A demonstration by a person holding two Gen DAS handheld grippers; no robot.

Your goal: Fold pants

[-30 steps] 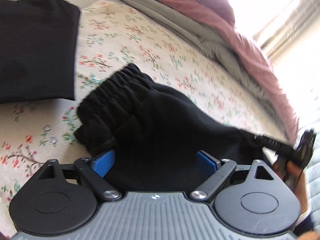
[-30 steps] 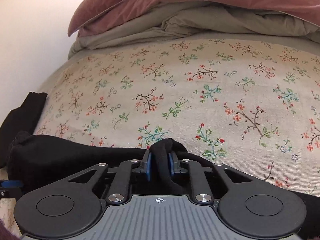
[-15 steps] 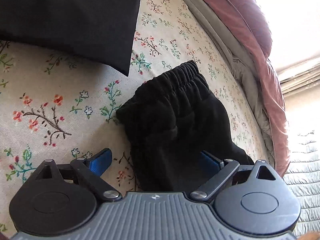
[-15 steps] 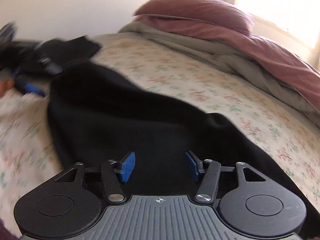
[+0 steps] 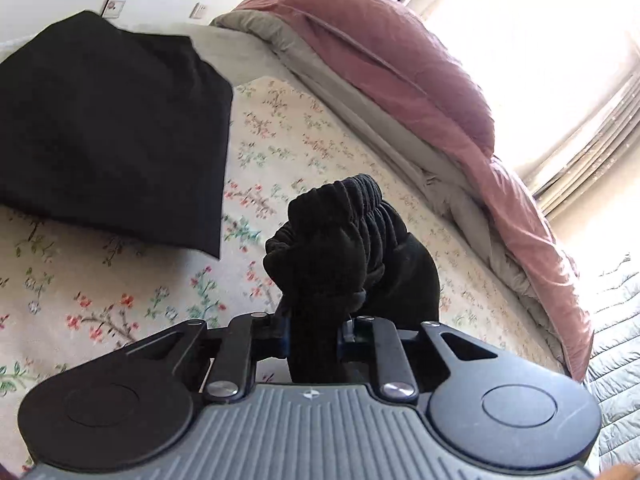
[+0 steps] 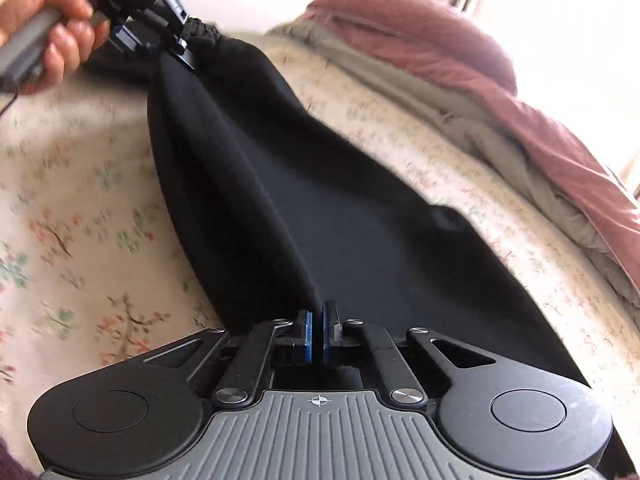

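The black pants (image 5: 340,240) lie on the floral bed sheet (image 5: 120,312). In the left wrist view my left gripper (image 5: 314,334) has its jaws closing, and the pads press on the bunched elastic waistband, which stands up above them. In the right wrist view the pants (image 6: 360,220) stretch away from me as a long dark strip. My right gripper (image 6: 319,334) is shut on a thin raised fold at the near end. At the far end a hand (image 6: 52,40) holds the left gripper (image 6: 168,36) on the waistband.
A folded black garment (image 5: 112,140) lies on the sheet at the upper left. A pink and grey duvet (image 5: 400,80) is heaped along the far side of the bed. A bright window with curtains (image 5: 592,128) is at the right.
The left gripper, open over the waistband before, has closed on it and bunched it upward. The right gripper let go, opened, moved along the pants and closed on a fold.
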